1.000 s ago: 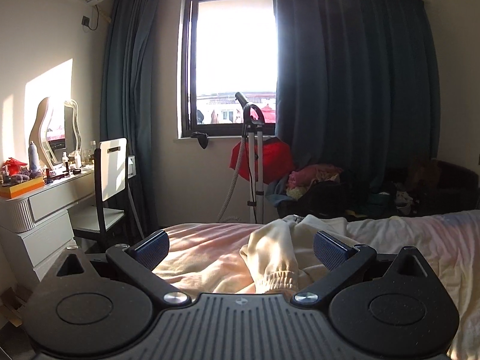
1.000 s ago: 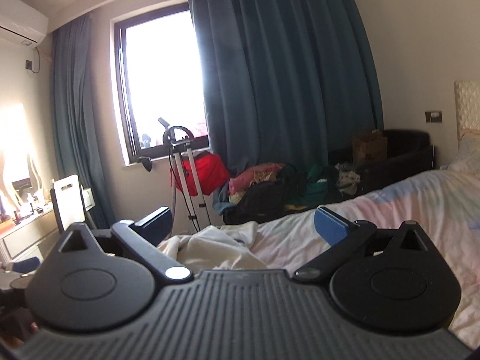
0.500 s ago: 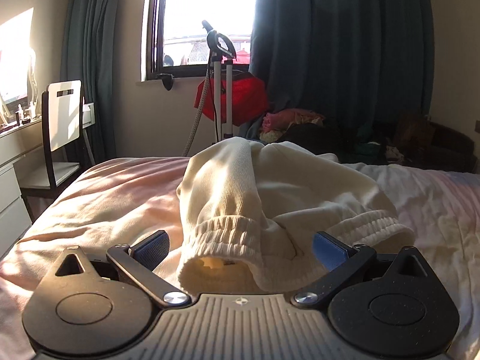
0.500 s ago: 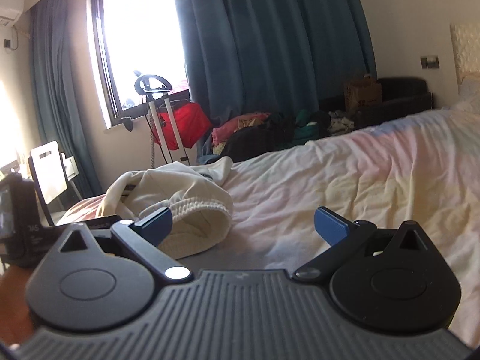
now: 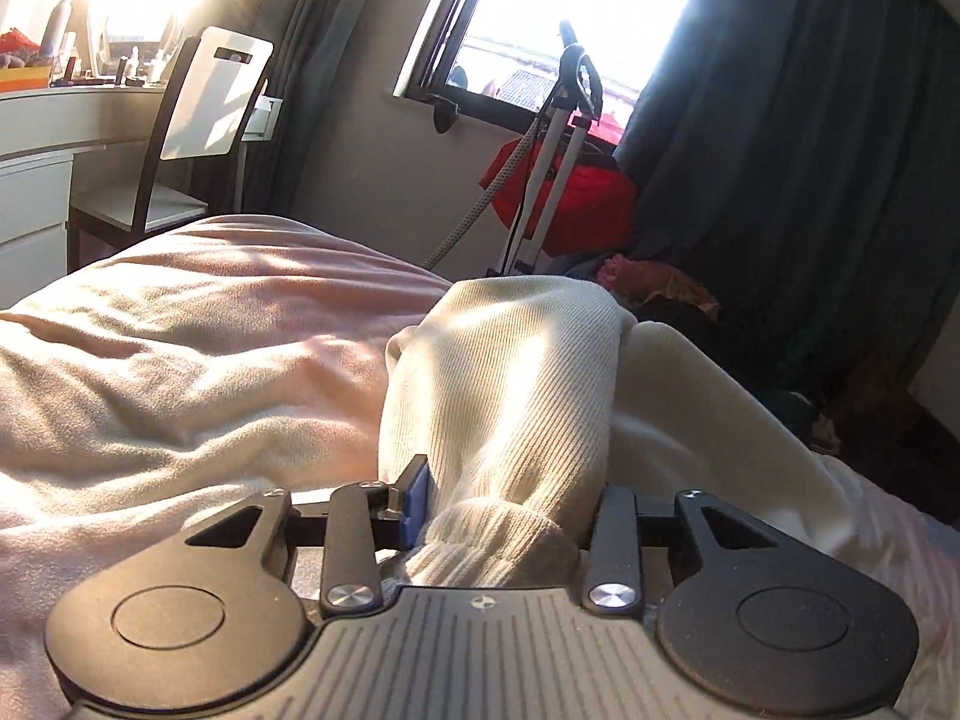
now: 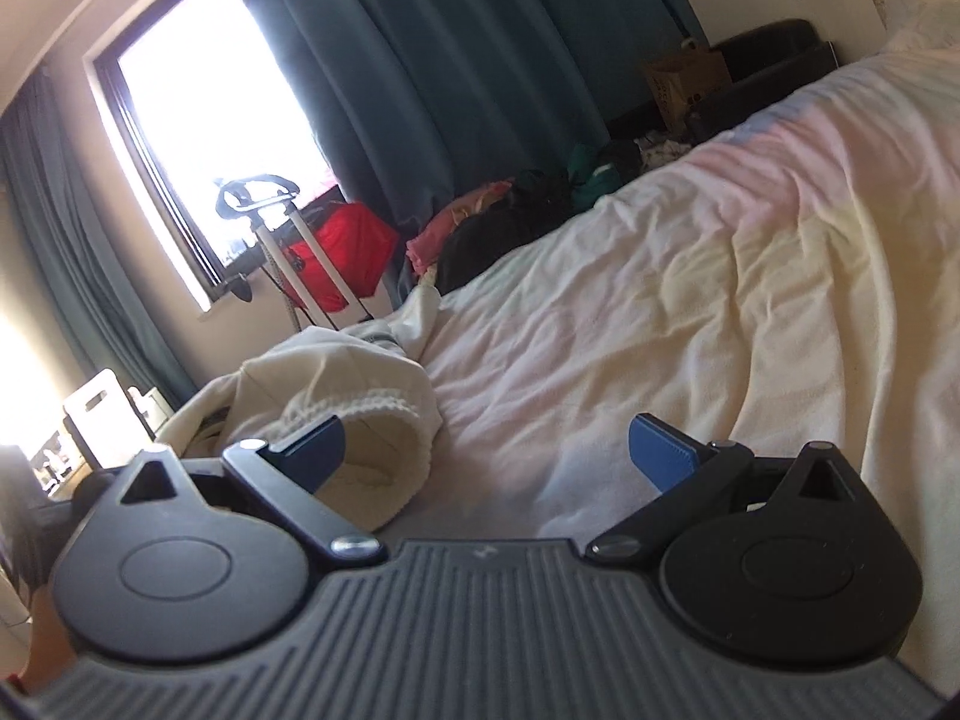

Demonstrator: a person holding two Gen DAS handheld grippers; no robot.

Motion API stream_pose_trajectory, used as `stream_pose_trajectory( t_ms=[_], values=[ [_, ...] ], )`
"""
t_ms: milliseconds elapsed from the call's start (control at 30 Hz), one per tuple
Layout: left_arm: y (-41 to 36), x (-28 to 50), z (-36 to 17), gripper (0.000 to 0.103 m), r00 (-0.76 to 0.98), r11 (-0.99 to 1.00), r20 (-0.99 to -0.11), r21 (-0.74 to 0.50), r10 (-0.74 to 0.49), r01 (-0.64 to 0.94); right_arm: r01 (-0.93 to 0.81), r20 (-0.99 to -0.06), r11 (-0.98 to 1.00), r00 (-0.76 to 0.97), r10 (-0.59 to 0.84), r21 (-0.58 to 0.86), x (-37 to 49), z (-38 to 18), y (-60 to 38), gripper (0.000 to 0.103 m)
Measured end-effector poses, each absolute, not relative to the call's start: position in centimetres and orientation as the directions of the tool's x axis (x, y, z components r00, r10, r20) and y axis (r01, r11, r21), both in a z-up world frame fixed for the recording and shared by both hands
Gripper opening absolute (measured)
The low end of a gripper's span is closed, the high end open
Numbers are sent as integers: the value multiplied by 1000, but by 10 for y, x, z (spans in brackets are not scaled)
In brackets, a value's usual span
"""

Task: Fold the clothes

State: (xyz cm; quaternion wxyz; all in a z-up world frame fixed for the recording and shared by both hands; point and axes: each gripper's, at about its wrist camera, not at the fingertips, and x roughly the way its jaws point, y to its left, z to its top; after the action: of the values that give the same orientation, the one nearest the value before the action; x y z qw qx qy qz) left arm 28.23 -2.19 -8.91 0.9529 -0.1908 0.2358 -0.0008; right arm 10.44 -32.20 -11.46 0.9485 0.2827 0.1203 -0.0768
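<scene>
no writing is legible. left gripper (image 5: 504, 498), its jaws just closed in, pinches the ribbed cuff of the cream garment (image 5: 510, 396) lying centre frame on the bed (image 5: 180, 360). right gripper (image 6: 486, 450) jaws gape, empty, cuff at their left.

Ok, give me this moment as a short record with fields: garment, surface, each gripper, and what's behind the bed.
garment: cream ribbed sweatpants, crumpled on the bed
surface: bed with pale pink cover
left gripper: jaws have just been closing, now pinching the elastic cuff of one leg
right gripper: open, low over the cover; the other cuff lies beside its left finger, not between the fingers
background: window, dark teal curtains, garment steamer, white chair
fold status: not yet begun
</scene>
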Motion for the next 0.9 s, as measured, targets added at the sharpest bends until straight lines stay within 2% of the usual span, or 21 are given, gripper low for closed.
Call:
stream_pose_trajectory(
  t_ms=[133, 267, 400, 533, 633, 733, 867, 900],
  values=[
    [-17, 239, -69, 20, 911, 911, -400, -406, -102, -76, 139, -163, 883, 984, -73, 448, 84, -100, -307, 103],
    [-9, 194, -37, 15, 929, 899, -347, -437, -131, -37, 139, -146, 911, 985, -88, 389, 70, -93, -297, 103],
    [0, 137, 4, 14, 942, 898, -263, -432, -209, 78, 107, -136, 895, 989, -52, 432, 59, -84, -305, 103],
    [26, 85, 33, 14, 936, 884, -206, -433, -287, 176, 117, -171, 874, 984, -39, 472, 48, -74, -313, 103],
    [50, 56, 44, 15, 926, 880, -192, -419, -325, 222, 51, -195, 793, 977, 86, 608, 44, -75, -326, 103],
    [73, 48, 42, 15, 921, 891, -227, -404, -318, 208, 42, -239, 662, 948, 211, 749, 45, -92, -330, 103],
    [99, 61, 21, 15, 923, 902, -277, -410, -268, 138, 84, -321, 580, 892, 318, 810, 47, -116, -318, 85],
    [106, 65, 15, 15, 922, 897, -287, -425, -260, 121, 99, -348, 588, 878, 329, 803, 48, -120, -313, 76]
  ],
)
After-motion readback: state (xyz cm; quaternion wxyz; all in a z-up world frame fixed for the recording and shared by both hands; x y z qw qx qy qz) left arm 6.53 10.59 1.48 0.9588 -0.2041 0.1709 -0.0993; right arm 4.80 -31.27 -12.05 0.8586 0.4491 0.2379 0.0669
